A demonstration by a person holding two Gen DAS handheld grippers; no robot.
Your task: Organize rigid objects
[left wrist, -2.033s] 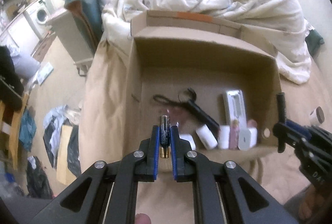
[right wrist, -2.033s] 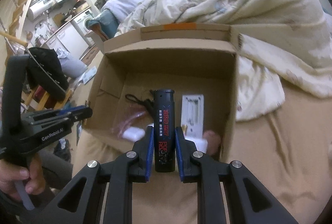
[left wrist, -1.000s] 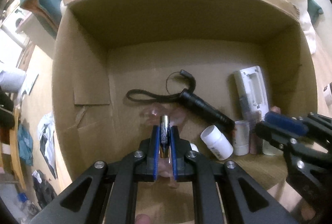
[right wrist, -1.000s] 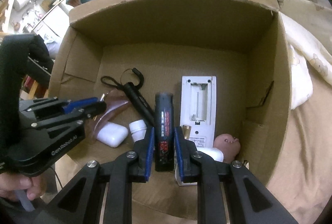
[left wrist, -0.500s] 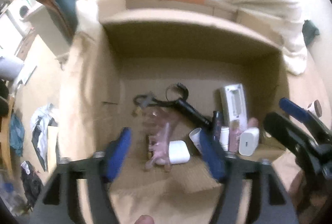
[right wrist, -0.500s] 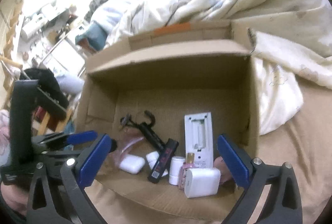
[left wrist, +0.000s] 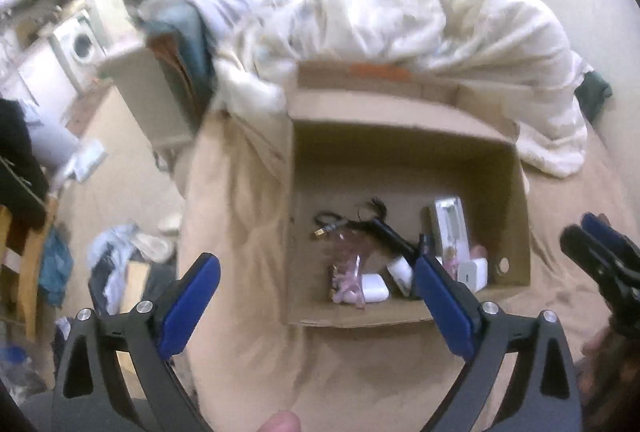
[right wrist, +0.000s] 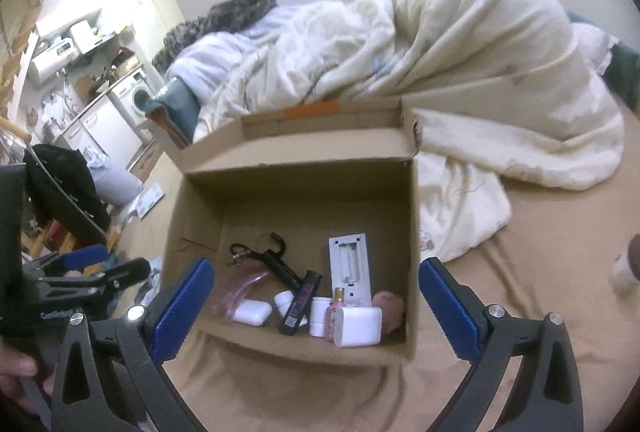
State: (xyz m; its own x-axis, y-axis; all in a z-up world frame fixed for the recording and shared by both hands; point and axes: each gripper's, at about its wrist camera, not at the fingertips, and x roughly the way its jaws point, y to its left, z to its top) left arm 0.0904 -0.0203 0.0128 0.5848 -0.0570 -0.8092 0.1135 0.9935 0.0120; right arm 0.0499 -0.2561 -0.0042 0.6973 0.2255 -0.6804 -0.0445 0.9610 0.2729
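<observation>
Cardboard box [left wrist: 404, 136] sits open on the bed, and through the left wrist view the left gripper [left wrist: 316, 300] hangs over its near left corner, jaws wide apart and empty. Inside along the near wall: white case [left wrist: 375, 287], pink packet [left wrist: 346, 272], remote [left wrist: 450, 228]. Blurry here, though. Right wrist view is sharper: right gripper [right wrist: 316, 306] also spread and empty over the box, lighter [right wrist: 301, 302] lying among the bottles, white charger [right wrist: 357, 326] nearest. Only this view shows a small jar [right wrist: 626, 270] out on the bedsheet at right, so I'd judge the sorting nearly done, that jar left.
</observation>
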